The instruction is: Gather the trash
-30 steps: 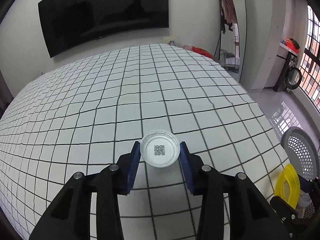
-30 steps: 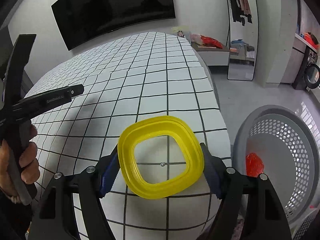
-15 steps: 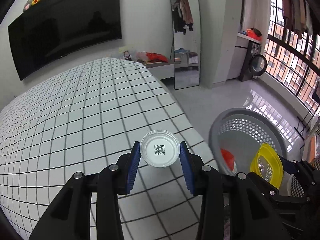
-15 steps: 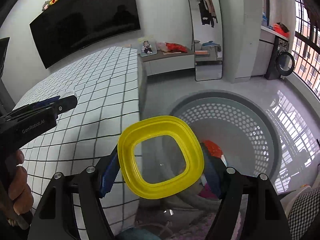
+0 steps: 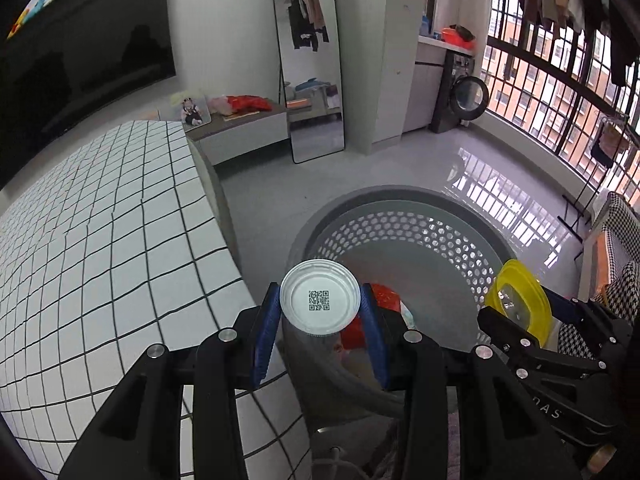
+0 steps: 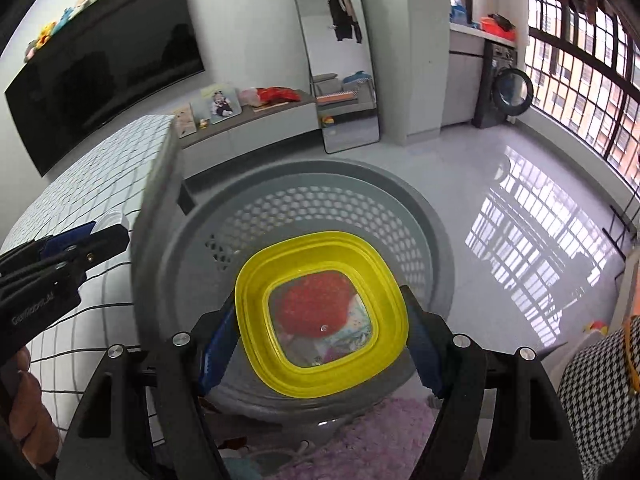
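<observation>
My left gripper [image 5: 320, 320] is shut on a small round clear cup with a QR code on its base [image 5: 320, 302], held over the near rim of a grey perforated basket [image 5: 404, 232]. My right gripper [image 6: 320, 320] is shut on a yellow square container with a clear bottom [image 6: 322, 312], held over the same basket [image 6: 304, 208]. Red and other trash lies inside the basket [image 6: 308, 308]. The right gripper with the yellow container also shows in the left wrist view [image 5: 520, 304]; the left gripper shows at the left of the right wrist view [image 6: 80, 240].
A bed with a white checked sheet [image 5: 100, 260] lies left of the basket. A low cabinet [image 5: 240, 132], a standing mirror [image 5: 312, 60] and a washing machine [image 5: 468, 96] stand at the back. A pink rug [image 6: 380, 440] lies below the basket; a houndstooth cloth [image 6: 592, 380] is at right.
Both grippers have swung right, from over the bed to above the basket, each still holding its item. The basket now fills the middle of both views.
</observation>
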The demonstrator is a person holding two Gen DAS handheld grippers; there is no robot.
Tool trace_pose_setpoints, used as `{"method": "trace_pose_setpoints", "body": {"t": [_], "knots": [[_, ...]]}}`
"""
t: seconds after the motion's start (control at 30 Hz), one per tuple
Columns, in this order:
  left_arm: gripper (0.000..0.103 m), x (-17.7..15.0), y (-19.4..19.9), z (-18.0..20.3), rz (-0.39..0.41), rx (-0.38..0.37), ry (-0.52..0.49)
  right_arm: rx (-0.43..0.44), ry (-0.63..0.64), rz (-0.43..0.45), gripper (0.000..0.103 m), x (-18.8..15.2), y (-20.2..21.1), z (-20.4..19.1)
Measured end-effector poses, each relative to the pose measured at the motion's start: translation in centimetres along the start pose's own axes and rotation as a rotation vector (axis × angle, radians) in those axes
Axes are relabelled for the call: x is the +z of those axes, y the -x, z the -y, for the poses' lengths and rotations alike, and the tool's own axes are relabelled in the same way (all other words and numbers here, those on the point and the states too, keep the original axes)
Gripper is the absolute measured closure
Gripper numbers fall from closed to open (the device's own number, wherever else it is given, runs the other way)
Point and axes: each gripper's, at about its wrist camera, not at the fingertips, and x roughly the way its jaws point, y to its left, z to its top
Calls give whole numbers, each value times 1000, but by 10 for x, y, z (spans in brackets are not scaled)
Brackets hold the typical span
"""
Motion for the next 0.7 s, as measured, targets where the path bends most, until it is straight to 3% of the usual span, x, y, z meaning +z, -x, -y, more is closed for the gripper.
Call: {"method": "trace_pose_setpoints", "body": {"t": [0.47,0.5,0.57,0.7], "knots": [[63,5,-33,30,-45,-5,-35,-22,-5,-21,31,8,-27,19],[60,4,-34,30,-47,-3,-34,-27,-3,-22,30,8,-27,19],[36,4,-33,29,-43,7,-27,-24,-3,-18,29,7,-26,20],[32,4,-29,25,-26,19,-18,-20,-6,2,23,8,-22,21]]}}
